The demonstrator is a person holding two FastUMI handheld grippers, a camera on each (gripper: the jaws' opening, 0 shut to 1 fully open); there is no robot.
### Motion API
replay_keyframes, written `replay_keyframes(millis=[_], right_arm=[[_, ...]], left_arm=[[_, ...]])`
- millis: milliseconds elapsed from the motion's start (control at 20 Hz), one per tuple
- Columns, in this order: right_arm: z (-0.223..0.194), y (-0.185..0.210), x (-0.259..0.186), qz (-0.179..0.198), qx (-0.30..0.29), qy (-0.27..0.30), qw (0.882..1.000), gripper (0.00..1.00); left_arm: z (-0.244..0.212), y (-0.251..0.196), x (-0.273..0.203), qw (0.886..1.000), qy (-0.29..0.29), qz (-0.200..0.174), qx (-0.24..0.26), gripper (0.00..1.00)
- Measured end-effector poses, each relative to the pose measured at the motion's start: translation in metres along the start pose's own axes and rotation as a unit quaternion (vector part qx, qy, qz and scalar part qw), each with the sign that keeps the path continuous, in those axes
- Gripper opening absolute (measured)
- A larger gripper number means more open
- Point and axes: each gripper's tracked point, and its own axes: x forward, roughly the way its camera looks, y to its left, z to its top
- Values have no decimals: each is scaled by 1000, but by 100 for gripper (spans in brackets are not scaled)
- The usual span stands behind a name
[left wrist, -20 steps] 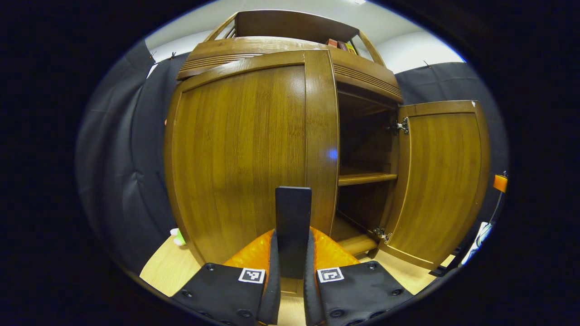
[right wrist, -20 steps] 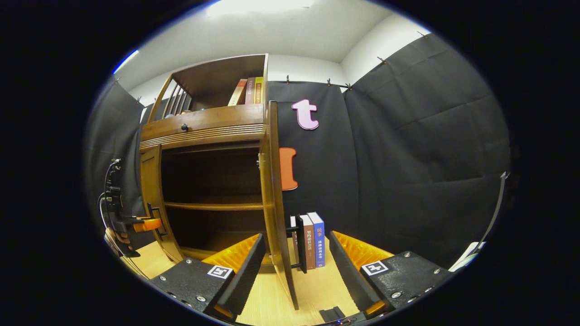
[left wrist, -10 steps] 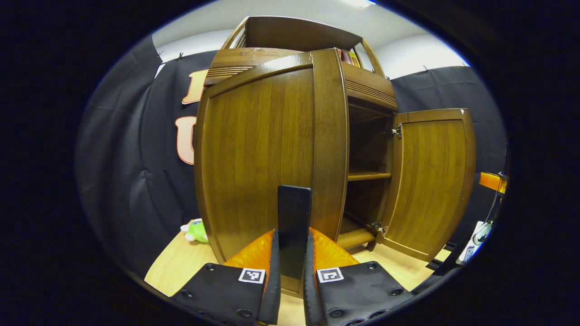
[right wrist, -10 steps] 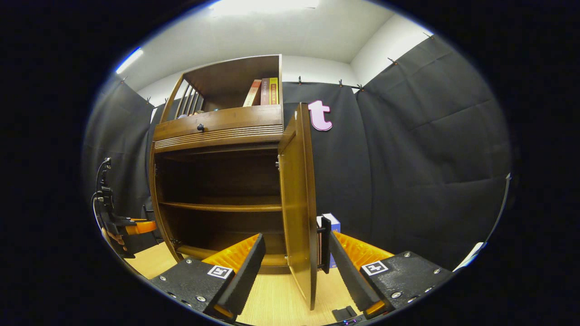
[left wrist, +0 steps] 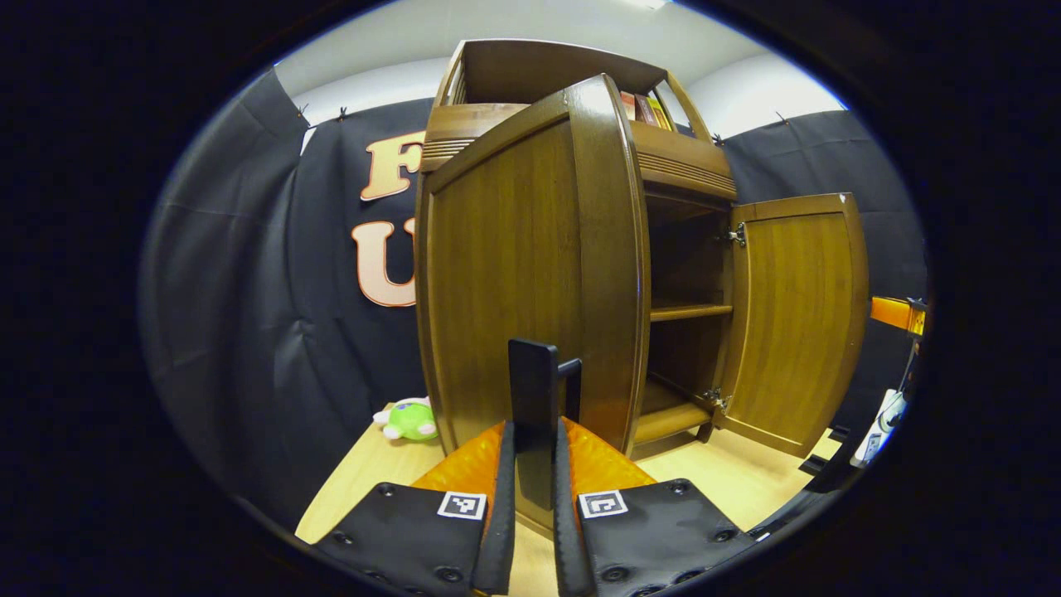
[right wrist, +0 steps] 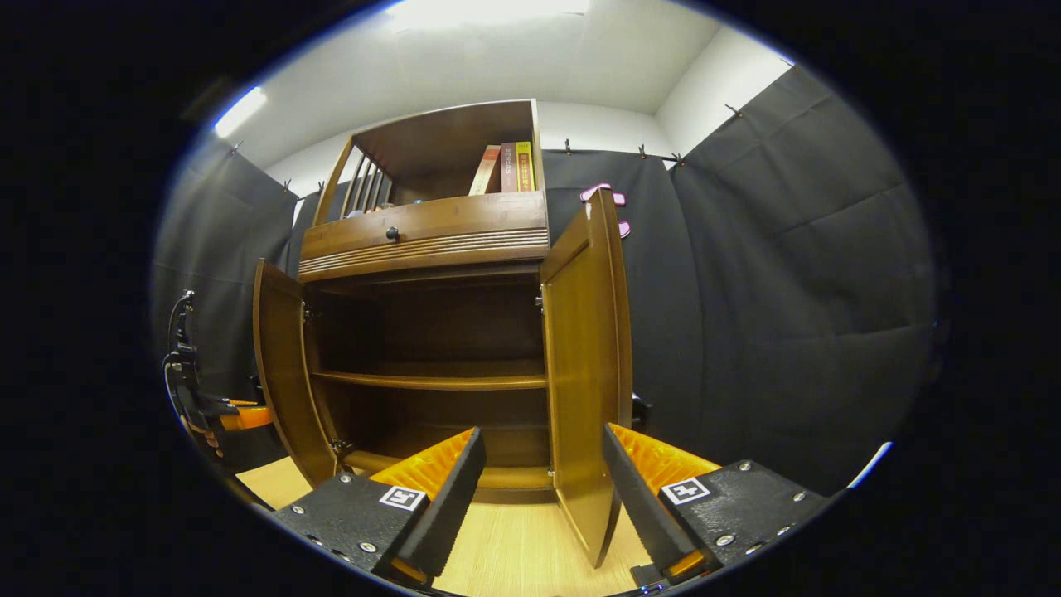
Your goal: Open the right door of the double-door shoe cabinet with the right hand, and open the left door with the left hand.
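A: Left gripper view?
B: My left gripper [left wrist: 535,464] is clamped on the left door handle [left wrist: 535,390]; left door [left wrist: 522,274] swung out, right door [left wrist: 796,315] open beyond.
A: Right gripper view?
B: My right gripper [right wrist: 543,481] is spread, right door [right wrist: 584,365] edge between its fingers, not touching. Book [right wrist: 506,168] spine text unreadable.
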Motion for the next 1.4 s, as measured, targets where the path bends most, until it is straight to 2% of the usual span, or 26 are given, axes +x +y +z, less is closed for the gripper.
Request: replay_keyframes(millis=[50,100,250,300,350,400,450,950,1400], right_arm=[[1,4,0,3,0,0,1000,99],[0,8,0,7,0,0,1000,99],[-1,21,3,17,0,0,1000,99],[-1,25,5,21,1,0,1000,88],[-1,29,6,23,2,0,1000,88],[-2,34,7,26,3,0,1000,99],[-2,37,8,29,3,1,1000,99],[-6,61,14,45,7,3,999,99],[-7,67,21,46,4,2,999,99]], left_arm=[[-1,2,-2,1000,2,3,1,19],[-1,5,-6,1000,-1,7,-1,20],[-3,36,-24,1000,-3,20,3,14],[-1,46,-31,1000,-7,21,-3,14],[-1,53,-33,1000,-7,23,-7,14],[-1,57,-34,1000,-7,26,-15,14],[-2,62,-34,999,-8,27,-15,10],[-3,103,-43,999,-15,26,-18,9],[1,143,-56,998,-22,40,-32,10]])
